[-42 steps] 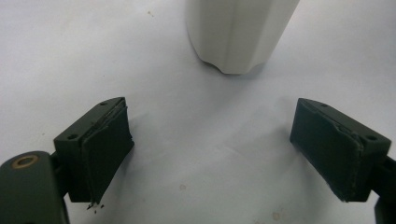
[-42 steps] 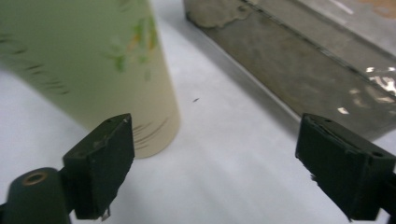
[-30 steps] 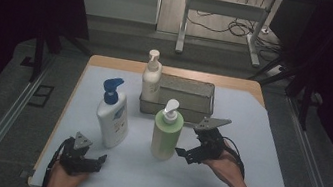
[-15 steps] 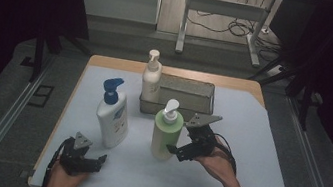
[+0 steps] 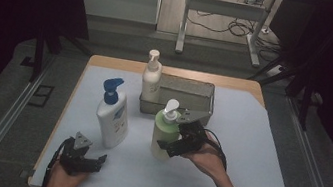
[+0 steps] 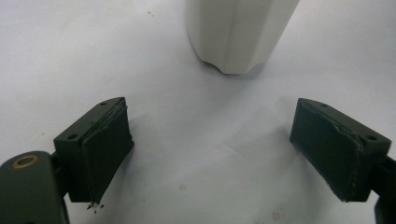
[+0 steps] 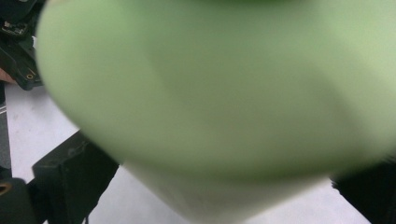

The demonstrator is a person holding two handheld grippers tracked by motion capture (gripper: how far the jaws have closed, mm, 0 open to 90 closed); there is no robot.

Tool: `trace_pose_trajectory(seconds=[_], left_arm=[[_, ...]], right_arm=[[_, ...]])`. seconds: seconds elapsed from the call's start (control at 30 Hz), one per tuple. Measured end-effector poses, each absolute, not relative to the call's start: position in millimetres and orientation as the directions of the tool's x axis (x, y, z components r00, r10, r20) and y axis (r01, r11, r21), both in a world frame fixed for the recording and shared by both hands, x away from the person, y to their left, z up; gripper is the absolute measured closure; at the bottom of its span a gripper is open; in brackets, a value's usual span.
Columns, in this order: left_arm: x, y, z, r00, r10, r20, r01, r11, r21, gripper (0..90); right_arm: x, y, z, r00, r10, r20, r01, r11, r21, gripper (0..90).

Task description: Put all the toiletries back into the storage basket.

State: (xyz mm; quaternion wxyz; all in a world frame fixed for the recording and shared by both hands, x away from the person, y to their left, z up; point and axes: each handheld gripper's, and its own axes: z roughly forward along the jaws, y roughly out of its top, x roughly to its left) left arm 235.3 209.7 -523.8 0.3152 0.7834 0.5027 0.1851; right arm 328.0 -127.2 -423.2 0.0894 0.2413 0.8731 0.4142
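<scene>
A green pump bottle (image 5: 165, 133) stands upright at the middle of the white mat. My right gripper (image 5: 170, 145) is at its lower right side, open, with the bottle's body between the jaws. The right gripper view has the blurred green bottle (image 7: 219, 93) very close, one jaw on each side of its base; I cannot tell whether the pads touch it. A white bottle with a blue pump (image 5: 113, 114) stands to the left. My left gripper (image 5: 93, 159) rests low near the front edge, open. In the left gripper view the white bottle's base (image 6: 238, 32) is just ahead of that gripper (image 6: 233, 140).
A metal tray (image 5: 203, 99) sits behind the green bottle, with a cream pump bottle (image 5: 151, 77) standing at its left end. The white mat (image 5: 256, 153) has free room to the right. The table's front edge runs just below the left hand.
My right gripper has moved left and a little forward, up against the green bottle, so the bottle now sits between its jaws. The left gripper and the bottles have stayed put.
</scene>
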Motion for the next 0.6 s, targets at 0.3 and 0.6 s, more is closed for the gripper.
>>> trace_pose_trajectory(seconds=[0.3, 0.6], left_arm=[[235.4, 209.6, -523.8, 0.426, 0.904, -0.027, 0.671, -0.295, 0.68, 11.9], [235.4, 209.6, -523.8, 0.426, 0.904, -0.027, 0.671, -0.295, 0.68, 11.9]], right_arm=[[329.1, -118.4, -422.4, -0.861, 0.508, 0.022, 0.336, 0.534, 0.776, 9.6], [325.7, -118.6, -420.4, -0.847, 0.532, 0.0, 0.339, 0.54, 0.77, 12.3]])
